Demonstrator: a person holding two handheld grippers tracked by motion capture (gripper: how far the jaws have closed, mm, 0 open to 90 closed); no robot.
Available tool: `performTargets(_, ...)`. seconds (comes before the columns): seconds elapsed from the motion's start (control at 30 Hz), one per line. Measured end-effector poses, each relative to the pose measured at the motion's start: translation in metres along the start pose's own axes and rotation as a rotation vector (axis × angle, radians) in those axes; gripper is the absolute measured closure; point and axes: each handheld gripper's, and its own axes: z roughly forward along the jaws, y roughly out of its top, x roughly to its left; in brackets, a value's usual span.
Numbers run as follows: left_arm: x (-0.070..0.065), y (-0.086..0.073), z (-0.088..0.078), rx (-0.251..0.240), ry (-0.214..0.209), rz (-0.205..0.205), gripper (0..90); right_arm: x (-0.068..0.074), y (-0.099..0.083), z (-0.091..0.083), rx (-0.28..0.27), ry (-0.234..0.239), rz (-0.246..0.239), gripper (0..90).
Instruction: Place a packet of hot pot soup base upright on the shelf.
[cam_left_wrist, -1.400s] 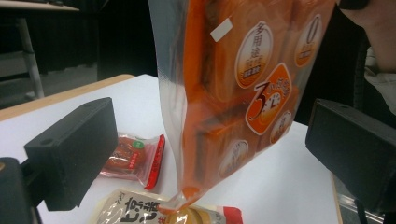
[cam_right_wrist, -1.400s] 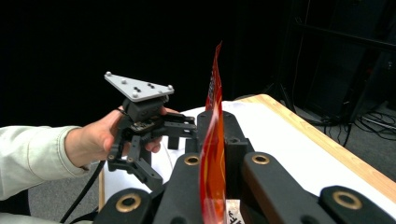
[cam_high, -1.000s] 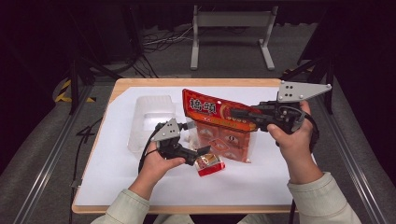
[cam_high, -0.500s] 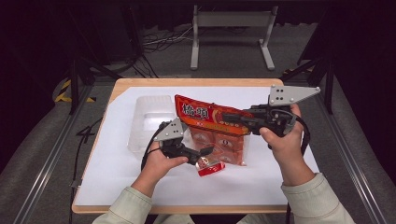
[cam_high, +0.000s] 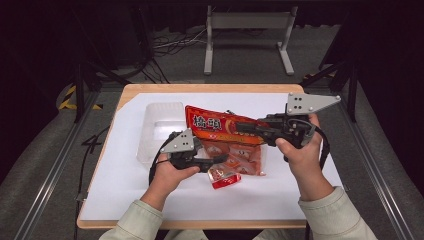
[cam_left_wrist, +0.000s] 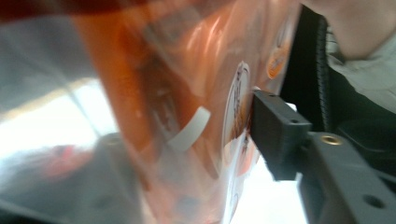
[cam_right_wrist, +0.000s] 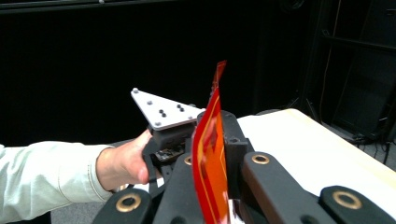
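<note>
An orange snack bag (cam_high: 220, 125) with small packets inside hangs over the white table sheet (cam_high: 300, 200). My right gripper (cam_high: 241, 127) is shut on its top edge, and the thin red edge (cam_right_wrist: 211, 140) stands between the jaws of this right gripper (cam_right_wrist: 212, 158). My left gripper (cam_high: 217, 161) reaches the bag's lower half from the left. Its jaws have just been closing with the bag (cam_left_wrist: 187, 93) between them, and the right pad (cam_left_wrist: 273, 130) touches the film. A small red packet (cam_high: 226, 178) lies on the sheet under the bag.
A clear plastic tray (cam_high: 155, 125) sits on the sheet at the left, just behind the left hand. The wooden table edge (cam_high: 200, 88) runs along the back. A metal stand (cam_high: 247, 30) and cables lie on the floor beyond.
The right gripper has carried the bag left and slightly down. The left gripper's jaws have closed in around the bag's lower part. The small red packet stays on the sheet.
</note>
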Motion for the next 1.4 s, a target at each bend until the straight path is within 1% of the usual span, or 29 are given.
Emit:
performTargets(0.03, -0.002, 0.001, 0.0, 0.004, -0.015, -0.007, 55.2, -0.001, 0.0, -0.001, -0.003, -0.001, 0.001, 90.0)
performTargets(0.13, -0.004, 0.004, -0.001, 0.015, -0.029, -0.004, 59.6, -0.002, -0.001, -0.005, -0.01, -0.004, 0.005, 90.0)
performTargets(0.27, -0.006, 0.005, -0.002, 0.028, -0.03, -0.01, 64.1, -0.002, -0.003, -0.007, -0.008, -0.02, 0.0, 90.0)
performTargets(0.43, -0.007, 0.007, -0.004, 0.045, -0.036, -0.033, 68.0, -0.005, -0.006, -0.007, -0.004, -0.039, 0.0, 90.0)
performTargets(0.47, -0.007, 0.007, -0.004, 0.051, -0.042, -0.043, 69.8, -0.005, -0.006, -0.008, -0.002, -0.042, 0.001, 89.9)
performTargets(0.5, -0.008, 0.007, -0.004, 0.057, -0.025, -0.033, 70.0, -0.005, -0.007, -0.008, -0.001, -0.039, 0.003, 89.8)
performTargets(0.53, -0.008, 0.007, -0.004, 0.062, -0.021, -0.033, 70.1, -0.006, -0.007, -0.007, 0.004, -0.042, 0.0, 89.6)
performTargets(0.63, -0.009, 0.007, -0.005, 0.072, -0.021, -0.041, 70.2, -0.005, -0.009, -0.007, 0.011, -0.054, -0.01, 89.1)
performTargets(0.8, -0.012, 0.009, -0.006, 0.071, 0.001, -0.047, 70.4, -0.005, -0.009, -0.009, 0.008, -0.071, -0.018, 86.3)
performTargets(0.87, -0.011, 0.01, -0.007, 0.072, -0.003, -0.051, 70.4, -0.005, -0.009, -0.009, 0.012, -0.079, -0.022, 85.7)
performTargets(1.0, -0.01, 0.01, -0.008, 0.071, 0.006, -0.048, 70.4, -0.005, -0.009, -0.009, 0.02, -0.095, -0.027, 83.7)
performTargets(1.2, -0.01, 0.01, -0.009, 0.077, 0.019, -0.05, 70.5, -0.009, -0.009, -0.013, 0.014, -0.119, -0.02, 75.6)
performTargets(1.27, -0.011, 0.011, -0.01, 0.081, 0.029, -0.051, 70.5, -0.01, -0.01, -0.015, 0.009, -0.138, -0.019, 72.4)
performTargets(1.4, -0.009, 0.011, -0.014, 0.065, 0.031, -0.06, 70.5, -0.013, -0.012, -0.023, -0.018, -0.156, -0.005, 64.8)
